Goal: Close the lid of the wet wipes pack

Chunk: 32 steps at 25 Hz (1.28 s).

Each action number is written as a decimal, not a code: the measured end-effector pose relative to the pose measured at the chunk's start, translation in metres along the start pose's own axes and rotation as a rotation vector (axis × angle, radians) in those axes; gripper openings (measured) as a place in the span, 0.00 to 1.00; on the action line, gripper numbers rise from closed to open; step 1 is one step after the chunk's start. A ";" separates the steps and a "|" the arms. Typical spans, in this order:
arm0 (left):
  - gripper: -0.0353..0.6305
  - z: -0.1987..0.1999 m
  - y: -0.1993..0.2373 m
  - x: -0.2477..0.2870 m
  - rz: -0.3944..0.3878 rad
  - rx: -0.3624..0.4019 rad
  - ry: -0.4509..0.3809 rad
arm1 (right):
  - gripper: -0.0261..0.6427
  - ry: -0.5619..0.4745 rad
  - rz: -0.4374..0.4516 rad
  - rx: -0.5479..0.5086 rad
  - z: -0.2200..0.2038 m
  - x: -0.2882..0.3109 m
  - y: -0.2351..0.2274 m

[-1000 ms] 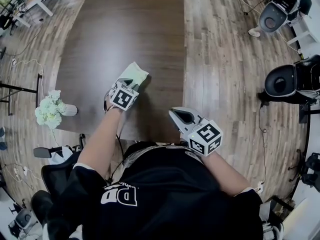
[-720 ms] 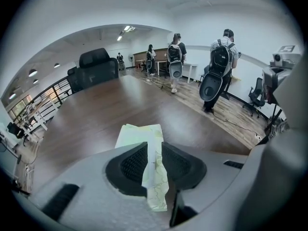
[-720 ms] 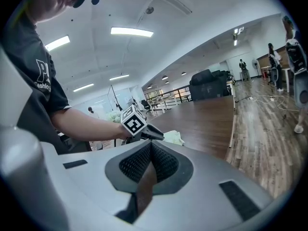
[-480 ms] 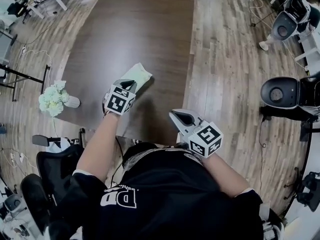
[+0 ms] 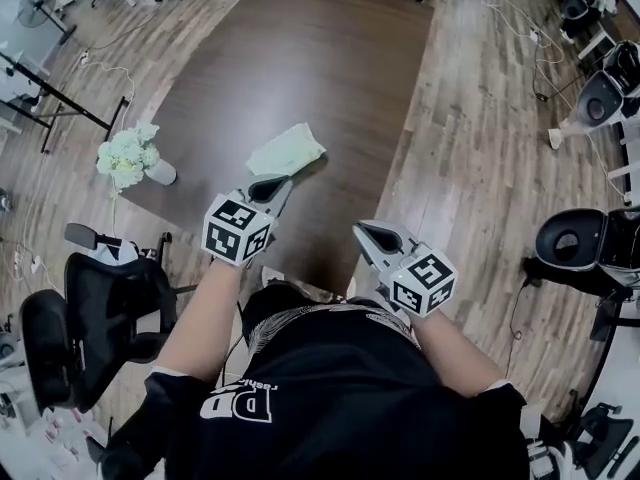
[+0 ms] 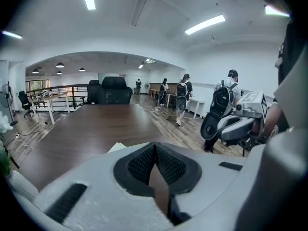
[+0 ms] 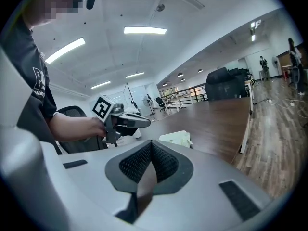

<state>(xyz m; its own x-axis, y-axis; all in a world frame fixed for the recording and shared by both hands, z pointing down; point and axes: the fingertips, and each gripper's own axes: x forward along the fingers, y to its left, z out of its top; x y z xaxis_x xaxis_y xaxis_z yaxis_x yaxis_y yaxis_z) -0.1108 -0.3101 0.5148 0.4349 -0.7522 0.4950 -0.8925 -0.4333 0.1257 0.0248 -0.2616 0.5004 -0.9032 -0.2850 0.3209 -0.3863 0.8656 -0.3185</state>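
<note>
- The wet wipes pack (image 5: 287,149) lies flat on the dark bench (image 5: 300,48), nearer the person's side than the far side.
- A second ago the left tool (image 5: 278,182) was right down at the near end of the pack. Now it has lifted up and come back toward the person, and it sits apart from the pack.
- Its jaws have just been closing and are now pressed together, with nothing between them.
- The pack looks flat on top and no flap sticks up. So I think the lid has been pushed down and the job is about done. The lid is too small to see for sure.
- The long side of the pack runs on a slant in the head view, from near-left to far-right.
- One short end points toward the vase of white flowers (image 5: 130,156) at the left edge of the bench. The other short end points off to the far right.
- The right tool (image 5: 365,232) waits just off the near edge of the bench, well apart from the pack. Its jaws are squeezed together too, and they are empty.
</note>
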 end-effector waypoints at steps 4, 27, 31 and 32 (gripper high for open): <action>0.08 0.000 -0.023 -0.028 -0.005 -0.029 -0.058 | 0.05 -0.001 0.032 -0.019 0.004 0.003 0.011; 0.08 -0.067 -0.089 -0.226 -0.104 -0.085 -0.176 | 0.05 -0.054 -0.029 0.042 -0.032 0.011 0.197; 0.08 -0.084 -0.095 -0.247 -0.114 -0.097 -0.170 | 0.05 -0.047 -0.061 0.051 -0.046 0.006 0.222; 0.08 -0.087 -0.097 -0.250 -0.121 -0.104 -0.172 | 0.05 -0.046 -0.068 0.053 -0.049 0.005 0.227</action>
<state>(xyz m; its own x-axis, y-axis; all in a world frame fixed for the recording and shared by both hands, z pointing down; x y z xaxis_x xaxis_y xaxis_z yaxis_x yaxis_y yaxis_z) -0.1437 -0.0369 0.4538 0.5457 -0.7752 0.3182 -0.8362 -0.4788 0.2676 -0.0579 -0.0465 0.4731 -0.8818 -0.3620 0.3022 -0.4551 0.8212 -0.3443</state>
